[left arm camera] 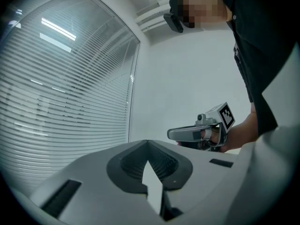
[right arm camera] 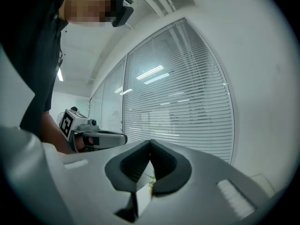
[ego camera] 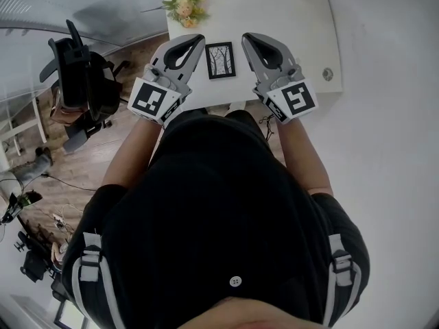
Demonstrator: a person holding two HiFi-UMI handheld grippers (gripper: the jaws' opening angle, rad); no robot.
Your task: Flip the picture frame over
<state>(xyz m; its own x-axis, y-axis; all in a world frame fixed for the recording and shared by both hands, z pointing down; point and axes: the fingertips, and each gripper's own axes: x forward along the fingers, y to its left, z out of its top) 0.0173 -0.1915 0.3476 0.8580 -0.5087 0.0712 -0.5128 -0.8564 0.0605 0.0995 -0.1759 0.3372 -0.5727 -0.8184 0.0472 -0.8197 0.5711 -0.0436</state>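
Flanking picture frame (ego camera: 220, 60), left tool (ego camera: 199, 40), right tool (ego camera: 246, 38)

White table (ego camera: 288, 19): picture frame (ego camera: 220, 60) lies flat, picture side up, near the front edge. Flowers (ego camera: 186, 5) at far edge. Round cap (ego camera: 328, 75) at the right edge.
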